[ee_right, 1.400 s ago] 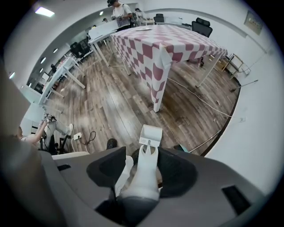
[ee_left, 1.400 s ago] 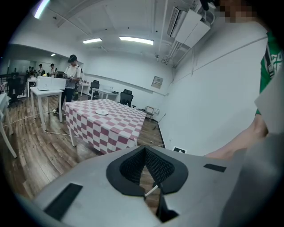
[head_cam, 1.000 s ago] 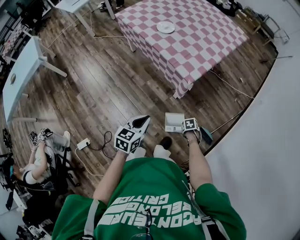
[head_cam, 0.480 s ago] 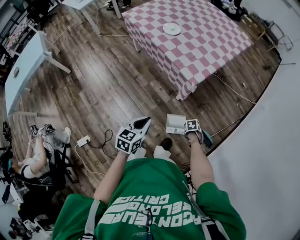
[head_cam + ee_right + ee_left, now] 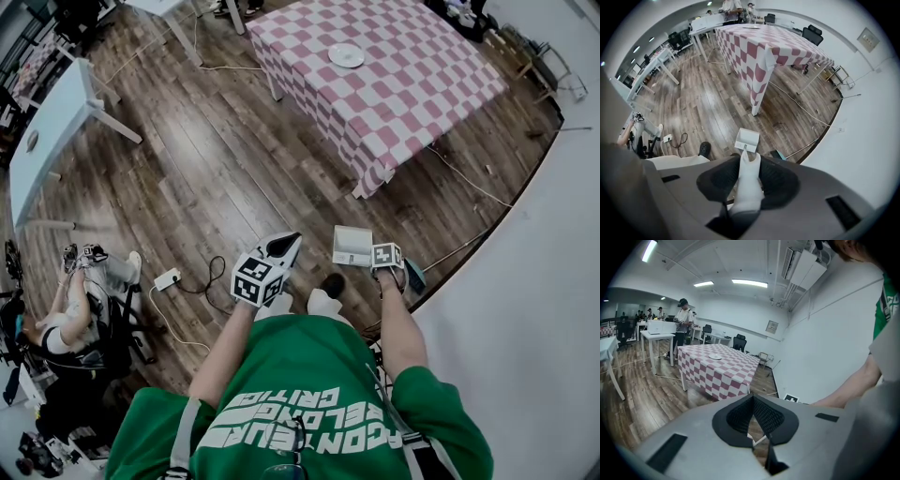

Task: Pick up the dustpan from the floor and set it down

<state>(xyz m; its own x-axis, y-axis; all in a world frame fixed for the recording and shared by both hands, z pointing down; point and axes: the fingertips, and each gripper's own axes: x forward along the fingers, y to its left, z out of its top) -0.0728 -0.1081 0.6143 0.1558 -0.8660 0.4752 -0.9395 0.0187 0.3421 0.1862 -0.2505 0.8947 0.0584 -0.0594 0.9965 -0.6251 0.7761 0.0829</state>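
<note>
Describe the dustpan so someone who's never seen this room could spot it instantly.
Start at the pink-and-white checkered table, then look at the wood floor off its near corner. The dustpan is the white open box there, its upright handle in the right gripper, whose jaws have just been closing on it; the dark shoe beside it is rounded and black.

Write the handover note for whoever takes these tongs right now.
Left tongs: shut, empty, held off to the side.
Right tongs: pointing down; jaws have just been closing and now clamp the dustpan by its white handle.
Pan end seemingly rests on the wood floor.
Done: the grasp.
Left: lift the dustpan, then set it down.
</note>
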